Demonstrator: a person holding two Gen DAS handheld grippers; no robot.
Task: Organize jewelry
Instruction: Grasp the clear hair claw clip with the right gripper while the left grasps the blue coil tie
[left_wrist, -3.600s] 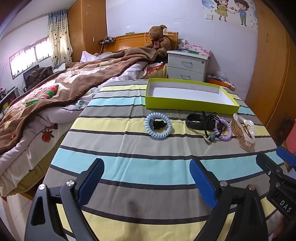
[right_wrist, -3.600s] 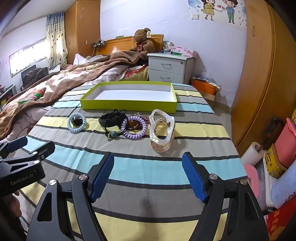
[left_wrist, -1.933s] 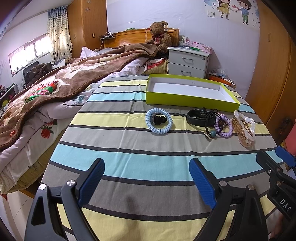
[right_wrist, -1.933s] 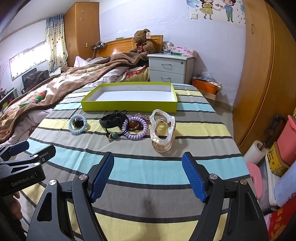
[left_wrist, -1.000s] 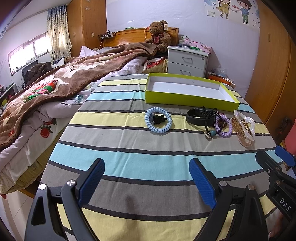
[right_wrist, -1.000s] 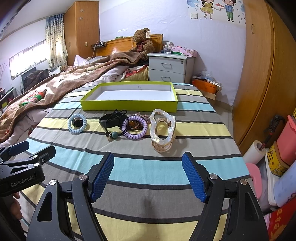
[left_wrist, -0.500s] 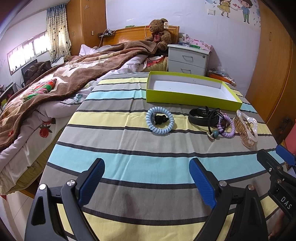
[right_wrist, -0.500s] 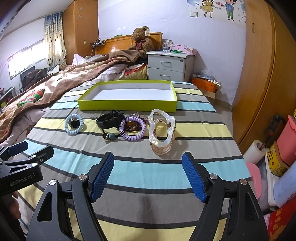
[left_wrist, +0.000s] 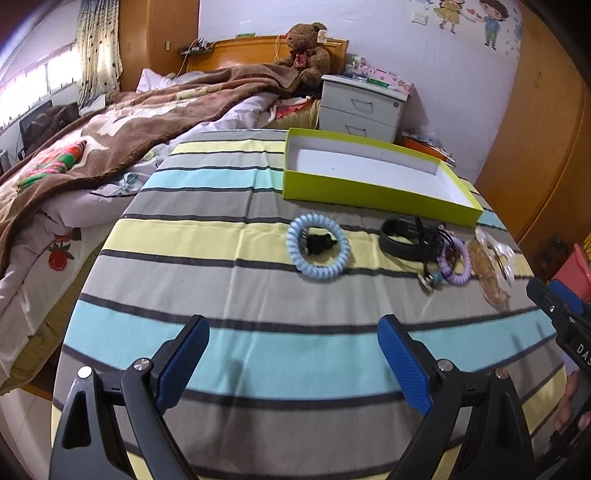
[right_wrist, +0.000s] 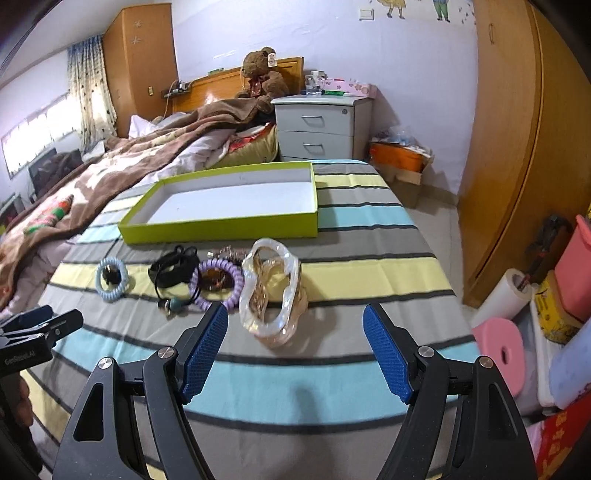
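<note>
Closer now, the right gripper (right_wrist: 295, 354) has advanced to the clear hair claw (right_wrist: 271, 293), jaws wide and empty. Left gripper (left_wrist: 293, 363) hangs wide open short of the blue coil tie (left_wrist: 318, 252); both items lie before the green tray (right_wrist: 221, 224).

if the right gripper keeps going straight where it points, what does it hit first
Most likely the clear hair claw, lying just ahead between its open jaws; the green box sits farther back. Depth is hard to judge through the fisheye.
</note>
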